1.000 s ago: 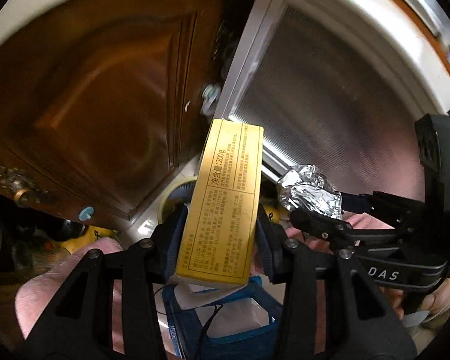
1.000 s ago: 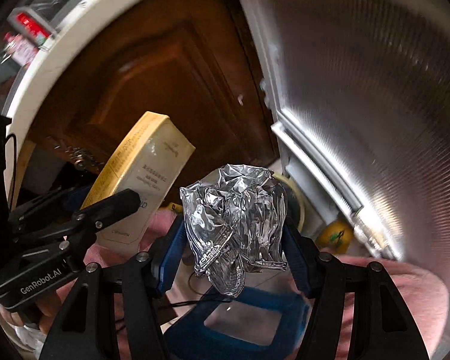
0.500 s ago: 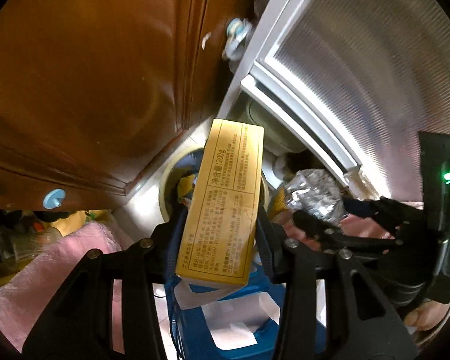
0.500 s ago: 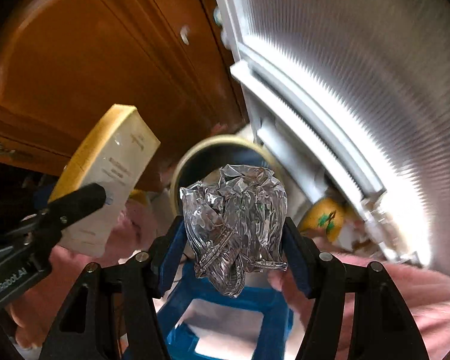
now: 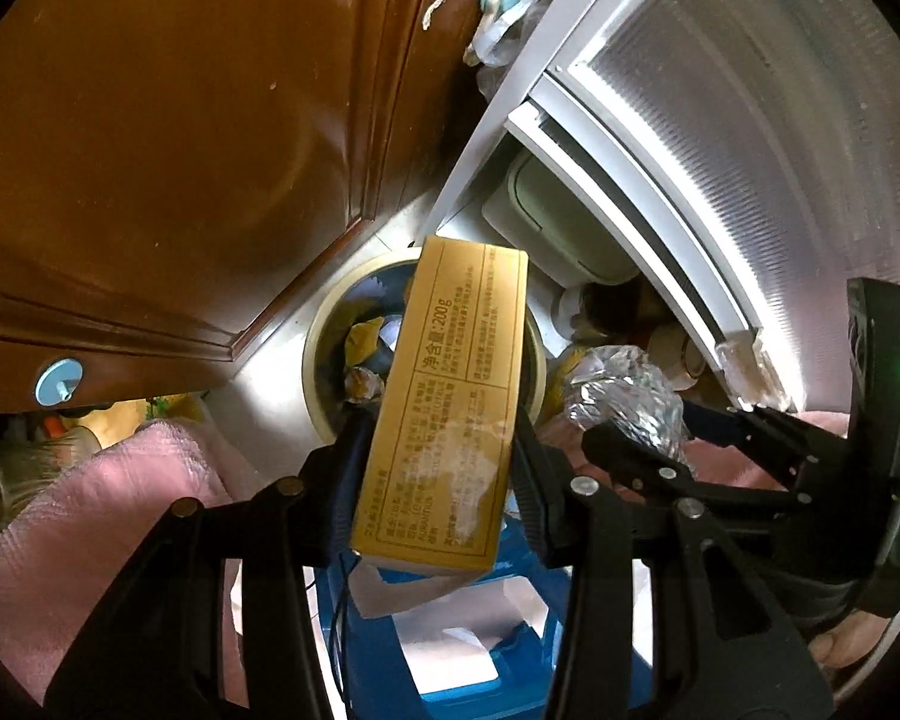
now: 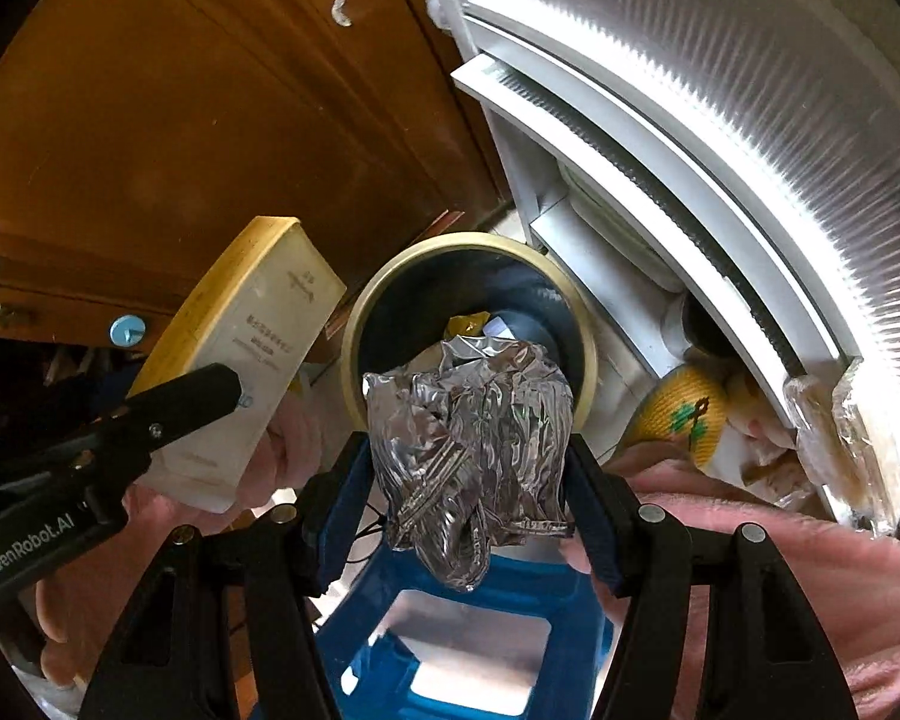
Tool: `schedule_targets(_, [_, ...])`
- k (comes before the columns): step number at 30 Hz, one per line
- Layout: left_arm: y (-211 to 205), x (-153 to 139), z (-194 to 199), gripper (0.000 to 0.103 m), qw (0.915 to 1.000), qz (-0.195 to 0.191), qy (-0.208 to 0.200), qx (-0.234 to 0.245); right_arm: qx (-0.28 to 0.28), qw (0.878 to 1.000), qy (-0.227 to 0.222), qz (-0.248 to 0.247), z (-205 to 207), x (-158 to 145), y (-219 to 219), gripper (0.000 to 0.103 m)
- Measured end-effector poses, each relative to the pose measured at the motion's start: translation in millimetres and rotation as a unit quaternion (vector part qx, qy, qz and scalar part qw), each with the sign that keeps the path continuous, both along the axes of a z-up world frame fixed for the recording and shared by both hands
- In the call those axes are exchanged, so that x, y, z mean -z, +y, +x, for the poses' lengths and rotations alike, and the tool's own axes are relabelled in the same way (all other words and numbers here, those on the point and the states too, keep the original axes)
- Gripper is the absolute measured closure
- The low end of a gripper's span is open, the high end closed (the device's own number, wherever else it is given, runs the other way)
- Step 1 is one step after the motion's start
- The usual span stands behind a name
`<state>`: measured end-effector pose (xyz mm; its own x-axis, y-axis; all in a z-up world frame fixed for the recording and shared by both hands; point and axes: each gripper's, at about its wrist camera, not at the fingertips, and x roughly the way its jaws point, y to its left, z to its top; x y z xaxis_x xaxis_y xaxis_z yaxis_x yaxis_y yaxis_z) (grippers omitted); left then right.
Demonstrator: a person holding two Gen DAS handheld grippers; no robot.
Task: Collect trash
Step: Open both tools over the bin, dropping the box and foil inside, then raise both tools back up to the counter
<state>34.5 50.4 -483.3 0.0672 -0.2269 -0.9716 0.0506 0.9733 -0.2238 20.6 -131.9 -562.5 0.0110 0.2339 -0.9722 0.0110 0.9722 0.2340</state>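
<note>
Left gripper [image 5: 438,468] gripping a yellow box [image 5: 450,402], right gripper [image 6: 468,486] clamping a foil ball [image 6: 468,450], both hanging above the round bin [image 6: 588,354]

A: What did the right hand-held gripper [image 6: 468,480] carry?

B: A crumpled foil wad [image 6: 471,450], clamped between its blue pads, hanging above the round bin [image 6: 378,294] with the beige rim.

A: And the bin's inside?

B: Dark, with a yellow scrap and something pale at the bottom.

A: Anything to the left?

B: The left hand-held gripper [image 6: 210,384], pressed on a yellow box [image 6: 252,336] tilted beside the bin's rim. A brown wooden door [image 6: 210,120] stood behind, a white ribbed panel [image 6: 720,90] to the right, a blue stool [image 6: 480,630] below.
</note>
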Motion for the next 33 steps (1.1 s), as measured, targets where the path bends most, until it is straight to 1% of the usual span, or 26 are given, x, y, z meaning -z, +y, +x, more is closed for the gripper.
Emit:
schedule_targets(2, [-1, 0, 1, 0.062, 1.0000, 0.004, -0.002, -0.001, 0.008, 1.000, -0.004, 0.010, 2, -4, -3, 0.037])
schedule_targets(3, [-2, 1, 2, 0.062, 1.0000, 0.005, -0.003, -0.001, 0.011, 1.000, -0.006, 0.015, 3, -6, -4, 0.032])
schedule_targets(5, [-2, 0, 3, 0.061, 0.9999, 0.009, -0.005, -0.002, 0.019, 1.000, -0.012, 0.018, 6, -8, -6, 0.025])
schedule_targets(6, [-2, 0, 4, 0.061, 0.9999, 0.011, -0.006, -0.003, 0.022, 1.000, -0.015, 0.014, 6, -9, -6, 0.023])
schedule_targets(7, [-1, 0, 4, 0.057, 0.9999, 0.015, -0.006, -0.005, 0.026, 0.999, -0.017, 0.016, 7, -10, -7, 0.022])
schedule_targets(8, [0, 1, 5, 0.050, 0.9998, 0.017, -0.006, -0.006, 0.031, 0.999, -0.016, 0.020, 8, -11, -9, 0.022])
schedule_targets(9, [1, 1, 5, 0.046, 0.9998, 0.019, -0.006, -0.009, 0.034, 0.999, -0.014, 0.021, 8, -10, -10, 0.022])
schedule_targets(11, [3, 2, 6, 0.033, 0.9996, 0.022, -0.006, -0.016, 0.042, 0.999, -0.013, 0.022, 9, -11, -14, 0.022])
schedule_targets(13, [5, 1, 7, 0.030, 0.9995, 0.023, -0.006, -0.020, 0.044, 0.999, -0.015, 0.022, 10, -13, -19, 0.022])
schedule_targets(18, [4, -5, 5, 0.029, 0.9994, 0.026, -0.018, -0.012, 0.031, 0.999, -0.026, 0.006, 7, -19, -16, 0.022])
schedule_targets(20, [3, -8, 4, 0.023, 0.9994, 0.024, -0.022, -0.009, 0.022, 0.999, -0.028, -0.002, 4, -22, -14, 0.022])
schedule_targets(23, [1, -18, 2, 0.021, 0.9993, 0.018, -0.034, -0.004, 0.004, 0.999, -0.038, -0.019, -3, -30, -6, 0.022])
schedule_targets(29, [0, -46, -8, 0.021, 0.9976, 0.014, -0.067, 0.008, -0.035, 0.996, -0.067, -0.056, -19, -61, 16, 0.022])
schedule_targets(31, [1, -61, -13, 0.021, 0.9959, 0.018, -0.089, 0.007, -0.042, 0.994, -0.080, -0.060, -23, -74, 20, 0.022])
schedule_targets(33, [3, -75, -18, 0.021, 0.9941, 0.018, -0.107, 0.002, -0.048, 0.992, -0.098, -0.067, -28, -93, 24, 0.022])
